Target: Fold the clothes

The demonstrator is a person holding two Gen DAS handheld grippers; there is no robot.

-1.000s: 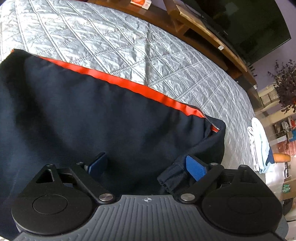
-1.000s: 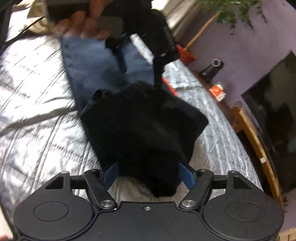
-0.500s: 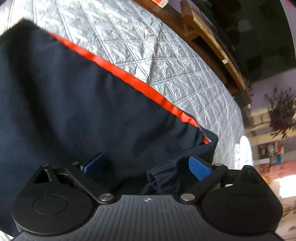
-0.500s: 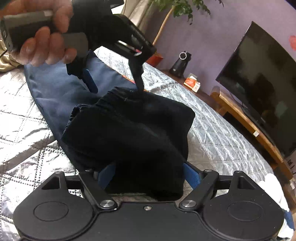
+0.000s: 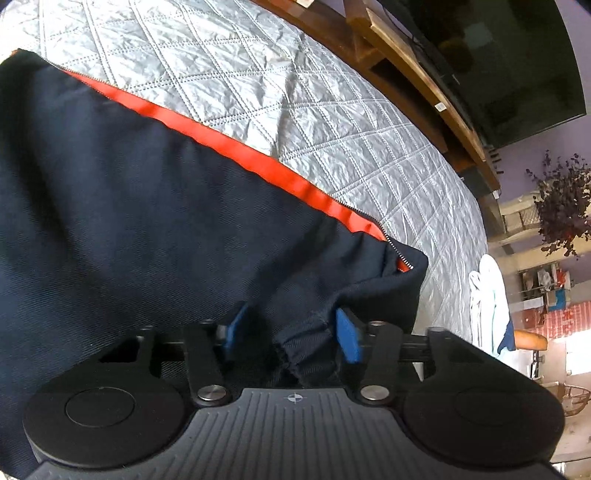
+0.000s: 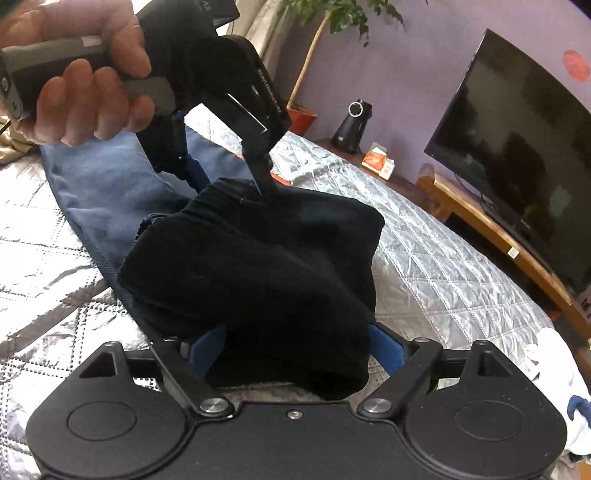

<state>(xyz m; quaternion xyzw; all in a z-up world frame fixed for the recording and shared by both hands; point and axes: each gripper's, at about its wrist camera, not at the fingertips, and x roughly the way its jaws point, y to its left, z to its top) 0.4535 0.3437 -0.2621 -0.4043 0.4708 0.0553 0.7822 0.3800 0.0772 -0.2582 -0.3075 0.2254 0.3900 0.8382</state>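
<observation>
Navy jacket (image 5: 147, 221) bunched between both grippers' blue pads, left gripper (image 5: 291, 328), right gripper (image 6: 295, 350), contact hidden.

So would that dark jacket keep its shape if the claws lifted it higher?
Probably not: the jacket sags between the left claw and right claw, so it's floppy. It looks thick, likely somewhat heavy.

You're working over a silver quilted bedspread (image 6: 436, 266). Beyond it a low wooden TV bench (image 6: 491, 221) carries a dark flat-screen television (image 6: 517, 147) against the purple wall (image 6: 406, 55), with a leafy potted plant (image 6: 332, 22) nearby.
</observation>
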